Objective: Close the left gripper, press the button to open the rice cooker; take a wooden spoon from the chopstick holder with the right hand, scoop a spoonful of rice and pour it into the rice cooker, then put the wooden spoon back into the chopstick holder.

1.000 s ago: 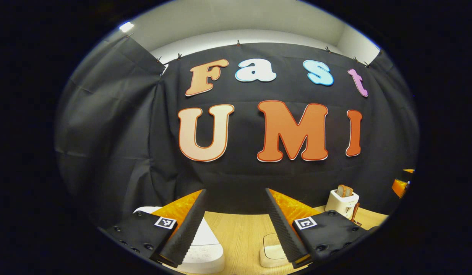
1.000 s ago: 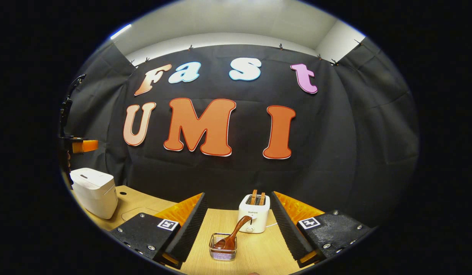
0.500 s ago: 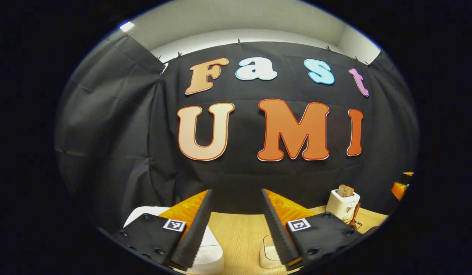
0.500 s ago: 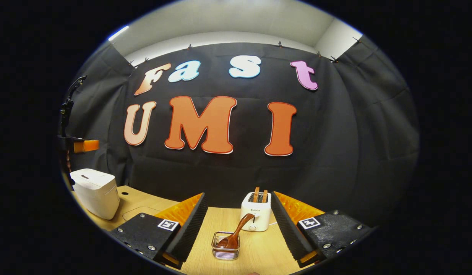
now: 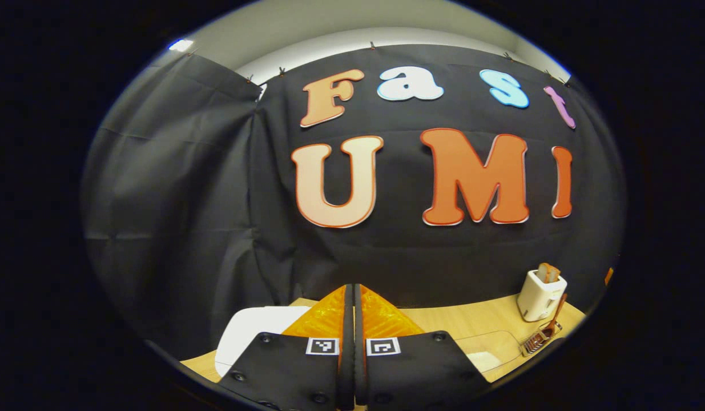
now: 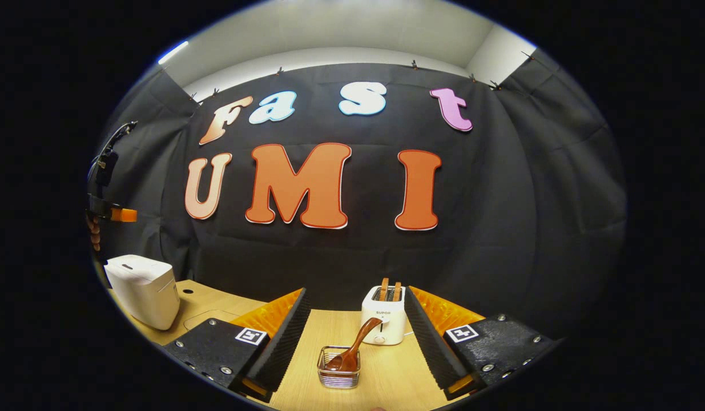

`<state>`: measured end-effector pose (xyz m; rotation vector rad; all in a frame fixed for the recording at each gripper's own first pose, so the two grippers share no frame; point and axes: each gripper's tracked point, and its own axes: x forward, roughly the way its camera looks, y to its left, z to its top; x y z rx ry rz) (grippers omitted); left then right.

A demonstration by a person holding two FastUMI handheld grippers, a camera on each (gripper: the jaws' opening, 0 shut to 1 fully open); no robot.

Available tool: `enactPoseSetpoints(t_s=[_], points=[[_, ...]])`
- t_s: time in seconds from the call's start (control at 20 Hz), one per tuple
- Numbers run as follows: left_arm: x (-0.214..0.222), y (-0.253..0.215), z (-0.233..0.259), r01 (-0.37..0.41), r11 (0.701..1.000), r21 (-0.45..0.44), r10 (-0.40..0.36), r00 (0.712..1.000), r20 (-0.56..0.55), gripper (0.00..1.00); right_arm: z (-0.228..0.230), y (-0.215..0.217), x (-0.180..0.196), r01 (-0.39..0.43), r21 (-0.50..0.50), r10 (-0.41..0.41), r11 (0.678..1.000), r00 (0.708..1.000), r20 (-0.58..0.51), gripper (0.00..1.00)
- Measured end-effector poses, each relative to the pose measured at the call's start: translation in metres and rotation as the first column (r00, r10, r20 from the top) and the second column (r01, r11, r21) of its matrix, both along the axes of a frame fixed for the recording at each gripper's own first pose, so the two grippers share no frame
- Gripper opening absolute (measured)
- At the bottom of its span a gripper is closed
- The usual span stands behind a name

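Change: left claw [image 5: 353, 342] went from spread wide to pressed together, nothing between the fingers.
Rice cooker [image 6: 143, 290]: white, lid down, far left on the bench [image 6: 381, 388] in the right gripper view; just under the left claw in its own view.
Wooden spoon [image 6: 352, 349]: leaning in the chopstick holder [image 6: 339, 368], in front of the toaster [image 6: 383, 314].
Right claw [image 6: 355, 337]: spread open, holder sits between its fingers, untouched.
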<state>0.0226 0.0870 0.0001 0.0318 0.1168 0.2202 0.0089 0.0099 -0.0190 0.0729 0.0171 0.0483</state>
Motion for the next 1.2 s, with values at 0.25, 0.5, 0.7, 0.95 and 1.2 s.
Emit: enactPoseSetpoints(t_s=[0.25, 0.5, 0.7, 0.95, 1.2], points=[[0.004, 0.041, -0.008, -0.062, 0.998, 0.002, 0.062, 0.994, -0.086, 0.03, -0.025, -0.006, -0.001, 0.024, -0.053, -0.027, 0.998, 0.998, -0.064, 0.98], [0.003, 0.068, -0.053, -0.080, 0.996, -0.041, 0.068, 0.966, -0.248, 0.04, -0.031, -0.008, 0.000, 0.036, -0.096, -0.044, 0.995, 0.996, -0.082, 0.98], [-0.003, 0.077, -0.091, -0.085, 0.990, -0.117, 0.041, 0.940, -0.338, 0.04, -0.038, -0.006, 0.000, 0.017, -0.087, -0.026, 0.996, 0.994, -0.104, 0.98], [-0.015, 0.080, -0.131, -0.098, 0.977, -0.191, 0.009, 0.907, -0.421, 0.04, -0.045, -0.009, 0.003, 0.026, -0.091, -0.037, 0.996, 0.993, -0.116, 0.98], [-0.024, 0.080, -0.149, -0.106, 0.967, -0.231, -0.005, 0.901, -0.433, 0.04, -0.060, -0.009, 0.007, 0.013, -0.039, -0.019, 0.999, 0.987, -0.162, 0.98]])
